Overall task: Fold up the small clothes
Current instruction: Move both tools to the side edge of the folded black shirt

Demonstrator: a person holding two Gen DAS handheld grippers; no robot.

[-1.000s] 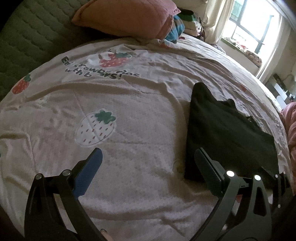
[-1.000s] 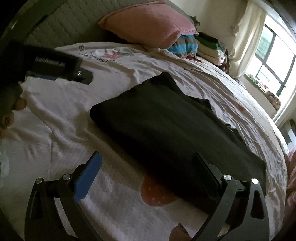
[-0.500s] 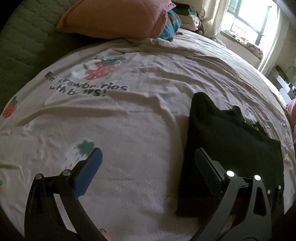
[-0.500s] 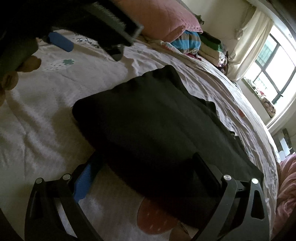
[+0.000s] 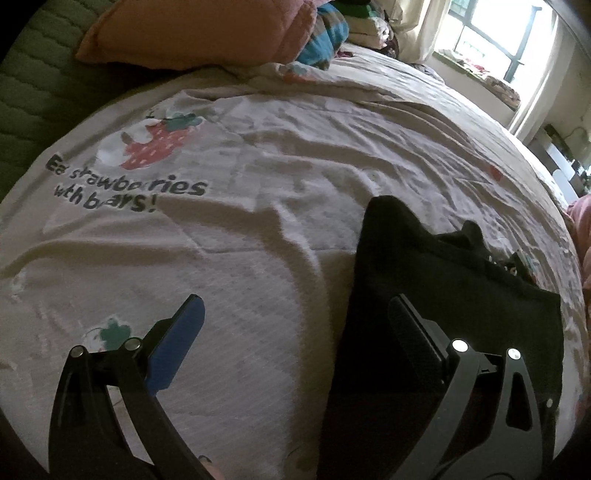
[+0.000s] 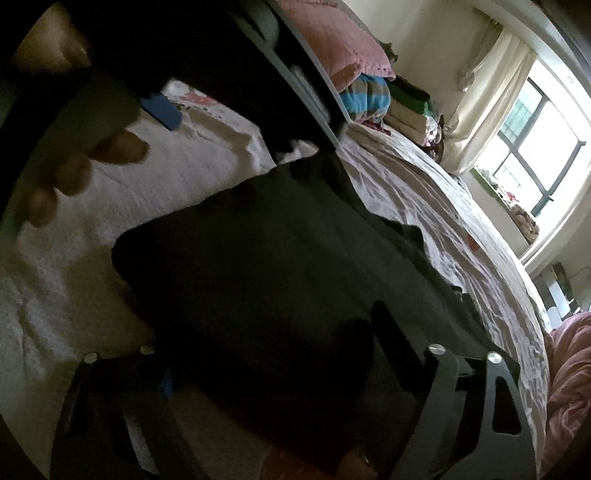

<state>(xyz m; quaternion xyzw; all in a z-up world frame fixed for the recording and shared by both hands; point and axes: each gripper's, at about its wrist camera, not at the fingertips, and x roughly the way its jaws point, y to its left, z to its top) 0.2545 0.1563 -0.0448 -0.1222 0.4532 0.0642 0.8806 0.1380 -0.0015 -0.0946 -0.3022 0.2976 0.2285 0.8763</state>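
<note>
A black garment lies folded flat on the bed, at the right of the left wrist view and filling the middle of the right wrist view. My left gripper is open and empty; its right finger hangs over the garment's left edge, its blue-padded left finger over the sheet. My right gripper is open, with its jaws spread around the garment's near edge; the left finger is partly hidden under the cloth. The left gripper and the hand holding it also show at the top left of the right wrist view.
The bed has a pale strawberry-print sheet. A pink pillow and a stack of folded clothes lie at the head. A pink blanket is at the right edge. A window is beyond.
Both grippers have moved forward and lower toward the garment. The right gripper's jaws now straddle its near edge, and the left gripper has come close above it.
</note>
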